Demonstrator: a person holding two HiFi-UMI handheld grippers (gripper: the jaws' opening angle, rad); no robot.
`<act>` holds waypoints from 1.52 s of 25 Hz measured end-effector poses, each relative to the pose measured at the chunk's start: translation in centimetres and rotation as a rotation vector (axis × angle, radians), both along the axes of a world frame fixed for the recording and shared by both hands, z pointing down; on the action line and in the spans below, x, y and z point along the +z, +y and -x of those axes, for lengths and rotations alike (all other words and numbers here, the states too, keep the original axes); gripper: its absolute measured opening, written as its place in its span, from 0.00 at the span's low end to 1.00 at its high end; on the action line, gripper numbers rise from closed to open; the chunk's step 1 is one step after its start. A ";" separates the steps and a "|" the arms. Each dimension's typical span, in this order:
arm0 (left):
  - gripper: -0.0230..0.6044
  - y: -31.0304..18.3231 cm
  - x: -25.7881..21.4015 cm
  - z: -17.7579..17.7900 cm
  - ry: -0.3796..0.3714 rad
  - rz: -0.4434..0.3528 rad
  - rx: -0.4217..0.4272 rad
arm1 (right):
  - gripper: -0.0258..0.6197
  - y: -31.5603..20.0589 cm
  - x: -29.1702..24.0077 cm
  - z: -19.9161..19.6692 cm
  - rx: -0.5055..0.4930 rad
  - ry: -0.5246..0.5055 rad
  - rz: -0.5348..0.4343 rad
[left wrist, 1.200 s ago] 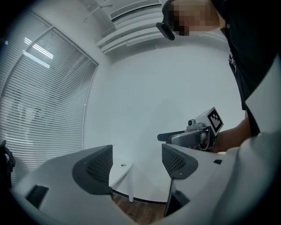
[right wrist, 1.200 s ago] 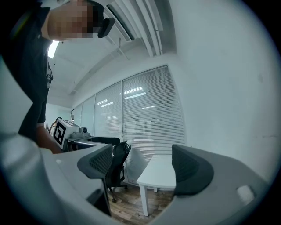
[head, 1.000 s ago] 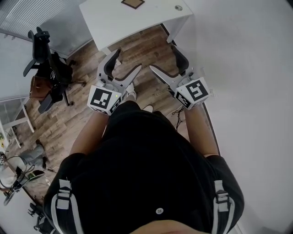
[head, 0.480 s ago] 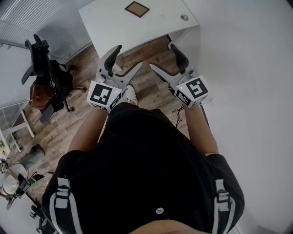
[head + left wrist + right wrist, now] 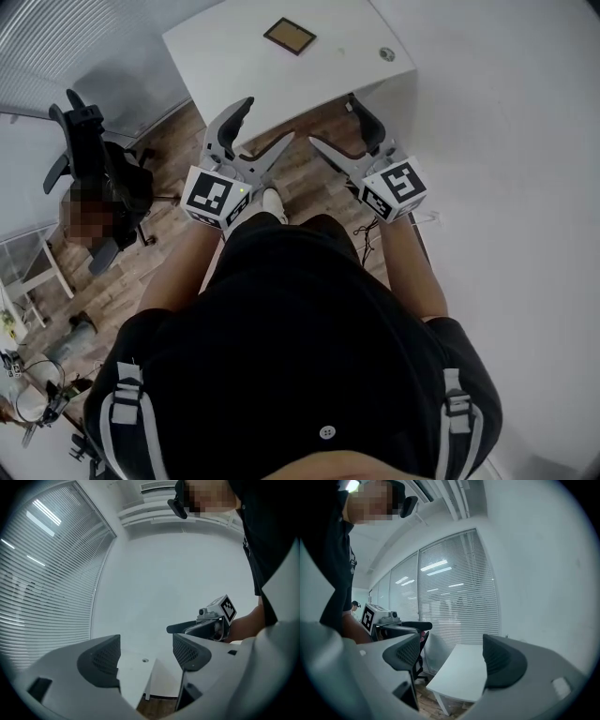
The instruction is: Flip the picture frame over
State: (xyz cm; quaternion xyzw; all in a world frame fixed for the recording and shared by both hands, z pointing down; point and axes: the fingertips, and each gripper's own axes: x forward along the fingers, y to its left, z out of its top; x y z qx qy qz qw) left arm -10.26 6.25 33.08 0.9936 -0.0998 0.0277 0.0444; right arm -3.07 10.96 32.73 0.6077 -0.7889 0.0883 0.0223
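A small brown picture frame lies flat on the white table at the top of the head view. Both grippers hang over the wooden floor, short of the table's near edge. My left gripper is open and holds nothing. My right gripper is open and empty as well. In the left gripper view the open gripper has a corner of the table showing between its pads. The right gripper view shows the open gripper over the table top. The frame does not show in either gripper view.
A small round thing sits near the table's right corner. A black office chair stands on the floor to the left. A white wall runs along the right. Window blinds lie beyond the table.
The table and frame have come further into the head view, nearer the grippers. Both grippers stay open and side by side.
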 end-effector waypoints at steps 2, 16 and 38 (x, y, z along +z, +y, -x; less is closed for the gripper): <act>0.60 -1.4 0.2 0.2 -0.006 -0.002 0.003 | 0.70 -1.3 0.3 0.3 0.003 0.002 0.010; 0.60 -7.5 1.2 -1.8 -0.013 0.002 -0.066 | 0.70 -7.5 1.7 -3.0 -0.035 0.003 0.019; 0.60 -16.7 1.9 -17.9 -0.096 -0.015 -0.348 | 0.70 -20.1 4.7 -20.4 -0.303 -0.037 0.056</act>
